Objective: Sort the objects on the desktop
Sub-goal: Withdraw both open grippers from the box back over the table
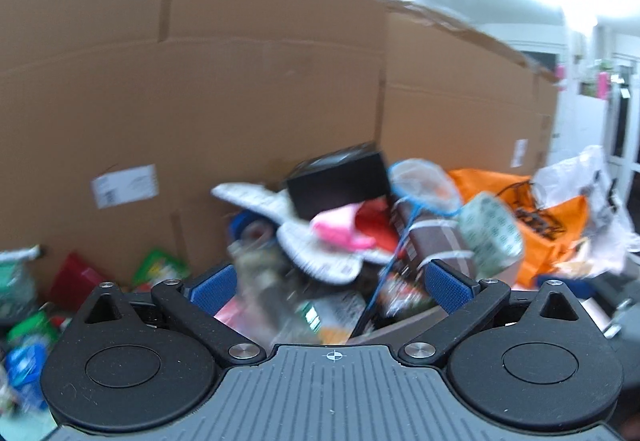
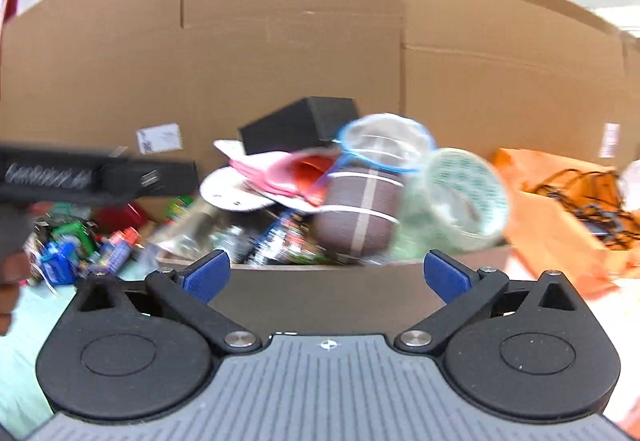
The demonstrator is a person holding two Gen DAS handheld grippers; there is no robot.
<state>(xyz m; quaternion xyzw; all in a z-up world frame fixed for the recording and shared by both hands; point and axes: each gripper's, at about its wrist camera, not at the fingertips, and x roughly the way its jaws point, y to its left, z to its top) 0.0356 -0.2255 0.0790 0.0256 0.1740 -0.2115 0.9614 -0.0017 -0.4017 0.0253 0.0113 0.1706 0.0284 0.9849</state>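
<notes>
Brown football (image 2: 358,211) lies atop the pile, long axis tilted — both hand-held grippers (image 1: 330,285) (image 2: 326,275) wide, empty.

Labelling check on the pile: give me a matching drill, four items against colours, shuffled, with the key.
Items:
1. box
2. football
3. bag
4. cloth

Colours:
A. pink
B. orange
C. black
D. brown with white stripes

Pairs: 1-C, 2-D, 3-B, 4-A
</notes>
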